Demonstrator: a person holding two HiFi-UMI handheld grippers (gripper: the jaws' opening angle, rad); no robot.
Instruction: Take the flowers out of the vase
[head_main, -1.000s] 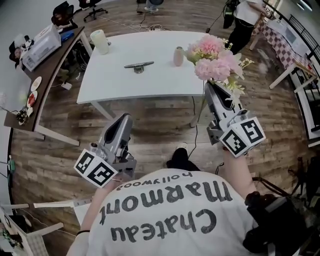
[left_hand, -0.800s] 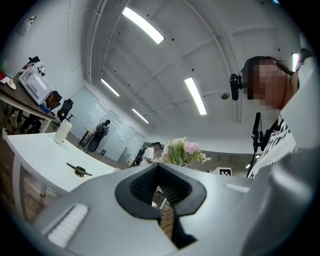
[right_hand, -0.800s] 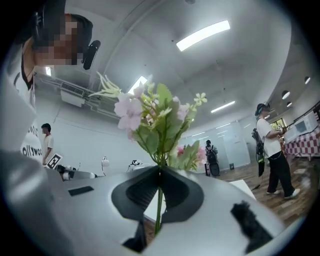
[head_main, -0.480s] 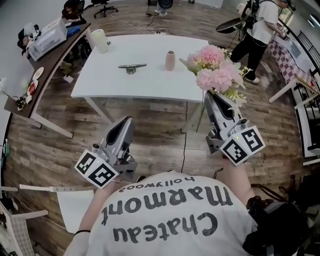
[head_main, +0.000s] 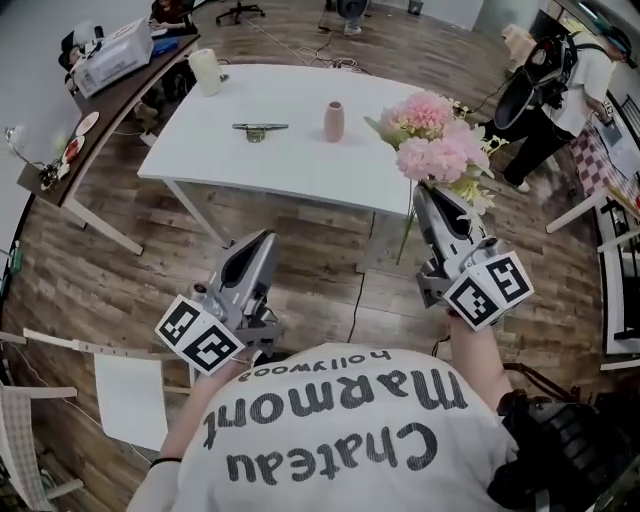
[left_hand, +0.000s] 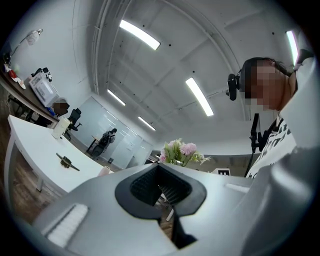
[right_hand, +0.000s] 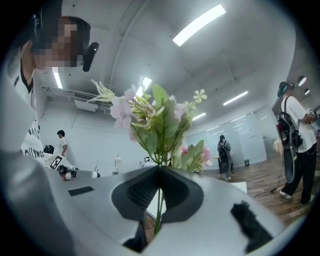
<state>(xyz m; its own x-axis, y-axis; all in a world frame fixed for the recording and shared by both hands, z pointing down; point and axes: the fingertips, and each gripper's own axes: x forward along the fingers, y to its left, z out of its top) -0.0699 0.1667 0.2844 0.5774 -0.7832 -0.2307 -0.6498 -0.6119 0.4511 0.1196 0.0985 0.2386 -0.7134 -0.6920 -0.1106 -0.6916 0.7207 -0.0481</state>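
A bunch of pink flowers (head_main: 432, 142) with green stems stands up out of my right gripper (head_main: 420, 188), which is shut on the stems. In the right gripper view the stems (right_hand: 159, 200) run down between the closed jaws of that gripper (right_hand: 160, 167). The small pink vase (head_main: 334, 121) stands without flowers on the white table (head_main: 300, 165), well apart from the flowers. My left gripper (head_main: 265, 237) hangs over the wooden floor short of the table, jaws together with nothing in them. The left gripper view shows that gripper (left_hand: 159, 166), the flowers (left_hand: 180, 151) and the vase (left_hand: 104, 171).
A black tool (head_main: 259, 128) and a pale cylinder (head_main: 207, 72) also sit on the table. A cluttered brown desk (head_main: 105, 105) runs along the left. A person (head_main: 560, 90) stands at the upper right. A cable (head_main: 355, 300) and a white board (head_main: 130, 395) lie on the floor.
Both grippers have drawn back from the table, which now sits farther off. The flowers stay in the right gripper. The person at the upper right has walked along.
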